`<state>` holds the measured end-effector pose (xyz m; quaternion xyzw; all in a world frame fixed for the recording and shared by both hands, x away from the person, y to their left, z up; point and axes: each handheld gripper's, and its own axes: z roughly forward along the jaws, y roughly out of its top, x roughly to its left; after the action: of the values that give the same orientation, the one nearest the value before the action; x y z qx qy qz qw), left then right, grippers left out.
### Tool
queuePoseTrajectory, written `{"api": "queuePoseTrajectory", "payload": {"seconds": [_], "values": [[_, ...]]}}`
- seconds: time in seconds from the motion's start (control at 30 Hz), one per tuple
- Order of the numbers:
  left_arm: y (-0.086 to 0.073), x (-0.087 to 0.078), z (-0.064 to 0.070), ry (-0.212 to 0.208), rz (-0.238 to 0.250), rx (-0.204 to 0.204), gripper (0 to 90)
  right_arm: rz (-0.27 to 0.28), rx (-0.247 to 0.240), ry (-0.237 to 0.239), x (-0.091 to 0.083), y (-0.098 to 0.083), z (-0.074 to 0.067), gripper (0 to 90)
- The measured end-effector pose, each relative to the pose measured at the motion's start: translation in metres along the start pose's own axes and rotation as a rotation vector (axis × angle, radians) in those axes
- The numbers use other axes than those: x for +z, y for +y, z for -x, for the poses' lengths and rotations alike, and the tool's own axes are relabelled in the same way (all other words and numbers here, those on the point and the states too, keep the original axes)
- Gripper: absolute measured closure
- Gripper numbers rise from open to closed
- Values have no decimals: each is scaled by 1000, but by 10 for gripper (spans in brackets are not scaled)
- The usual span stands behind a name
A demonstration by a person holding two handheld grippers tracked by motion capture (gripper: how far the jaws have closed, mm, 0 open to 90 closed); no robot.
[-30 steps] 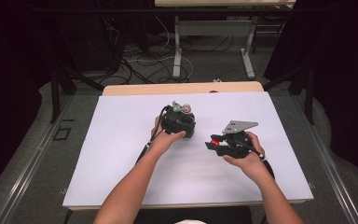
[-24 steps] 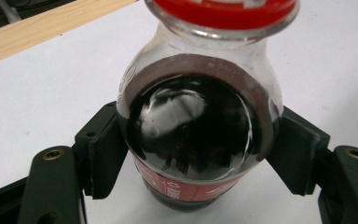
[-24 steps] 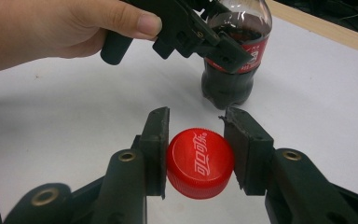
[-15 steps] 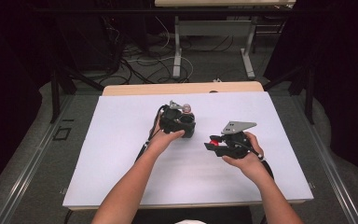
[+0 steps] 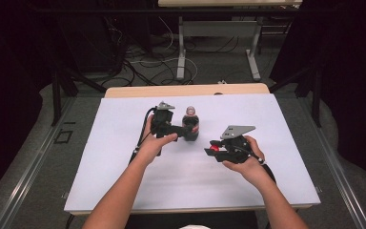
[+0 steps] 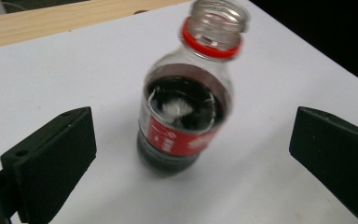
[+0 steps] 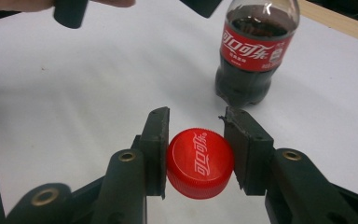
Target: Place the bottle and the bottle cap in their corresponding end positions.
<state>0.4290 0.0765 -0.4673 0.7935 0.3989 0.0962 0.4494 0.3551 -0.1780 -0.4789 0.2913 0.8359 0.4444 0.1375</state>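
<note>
— Two quick checks: gripping anything with the left gripper (image 5: 178,130)?

— Gripping nothing. Having just been opening its jaws, and now holding them wide apart, with the bottle (image 6: 186,107) standing between them and touching neither pad. Sitting at nine o'clock of the bottle in the high view, just beside it.

— And clamping what on the right?

— Pinching the red cap (image 7: 199,163) by its rim in the right gripper (image 5: 218,151), pads pressing on both sides, logo face toward the camera.

— Placing the bottle where?

— Standing it upright near the middle of the white table (image 5: 276,143), long axis vertical, mouth open and pointing straight up, dark drink filling it to about the shoulder.

— Looking which way from the cap to find it?

— Looking toward ten o'clock in the high view, one o'clock in the right gripper view. Keeping clearly apart for now, with bare table between.

— Judging which hand nearer?

— Judging the left far nearer to the body, yet empty; counting on the right for anything concerning the cap.

— Needing what for the next move, probably?

— Probably carrying the cap up and across toward ten o'clock, then turning it flat to meet that upright mouth from above. Possibly wanting the left closing on the body again to steady it, since tipping looks easy with nothing holding on.
</note>
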Motion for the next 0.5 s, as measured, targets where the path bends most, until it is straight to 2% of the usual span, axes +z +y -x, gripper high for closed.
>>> {"api": "queuePoseTrajectory", "payload": {"seconds": [0.07, 0.2, 0.33, 0.37, 0.5], "values": [[-3, -7, 4, 18, -1, 36, 15, -6, -1, 9, 2, 2, -1, 612], [-11, -20, 12, 55, -13, 65, 19, -14, -9, 24, 10, 5, -4, 612], [-22, -34, 11, 66, 19, 55, 20, -31, -23, 40, 20, 7, -7, 612], [-25, -37, 10, 60, 31, 42, 22, -41, -29, 43, 22, 8, -8, 612], [-36, -48, 9, 56, 44, 25, 23, -63, -34, 53, 34, 8, -11, 612]]}}
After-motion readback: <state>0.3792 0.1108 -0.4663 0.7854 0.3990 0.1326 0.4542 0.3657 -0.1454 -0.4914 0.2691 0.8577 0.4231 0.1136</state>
